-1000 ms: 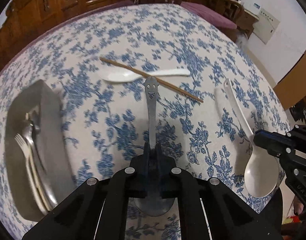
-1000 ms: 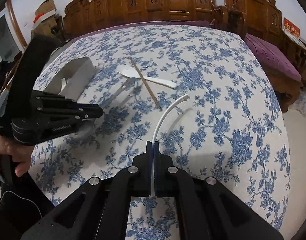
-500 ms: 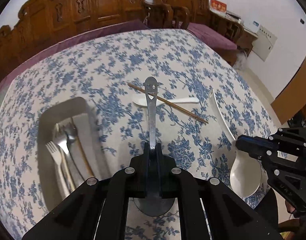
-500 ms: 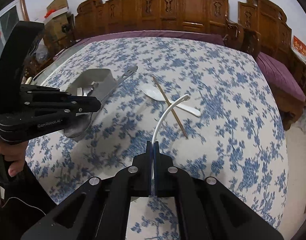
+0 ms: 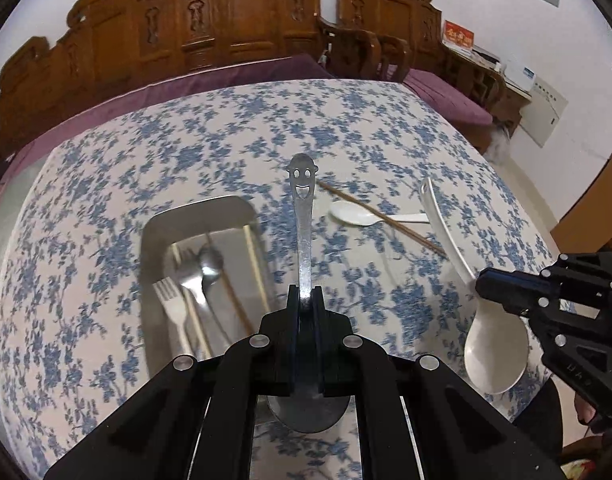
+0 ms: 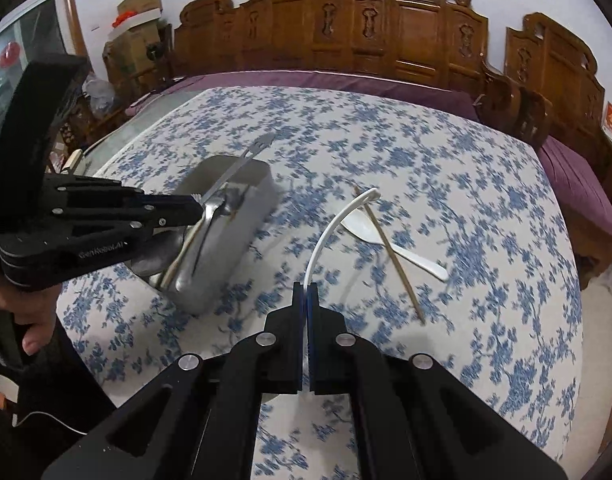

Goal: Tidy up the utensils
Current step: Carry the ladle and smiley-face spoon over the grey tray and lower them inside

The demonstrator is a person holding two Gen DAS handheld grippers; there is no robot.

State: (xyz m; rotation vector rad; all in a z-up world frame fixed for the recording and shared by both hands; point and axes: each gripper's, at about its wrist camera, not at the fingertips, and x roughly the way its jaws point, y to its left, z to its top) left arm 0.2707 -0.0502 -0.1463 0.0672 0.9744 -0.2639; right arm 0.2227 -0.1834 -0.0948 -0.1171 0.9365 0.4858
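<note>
My left gripper (image 5: 305,294) is shut on a steel spoon (image 5: 304,236) with a smiley-face handle, held above the table beside the steel tray (image 5: 198,210). The tray holds a fork (image 5: 174,304), a spoon and chopsticks. My right gripper (image 6: 306,292) is shut on a large white plastic spoon (image 6: 334,220), held in the air; it also shows in the left wrist view (image 5: 494,352). A small white spoon (image 6: 390,244) and a wooden chopstick (image 6: 390,252) lie crossed on the floral tablecloth.
The round table (image 6: 486,208) carries a blue floral cloth. Carved wooden chairs (image 6: 386,28) and purple cushions ring the far side. The left gripper (image 6: 106,216) is over the tray in the right wrist view.
Both grippers have risen and pulled back from the table with their spoons. The left gripper has shifted toward the tray, which now lies closer under the steel spoon.
</note>
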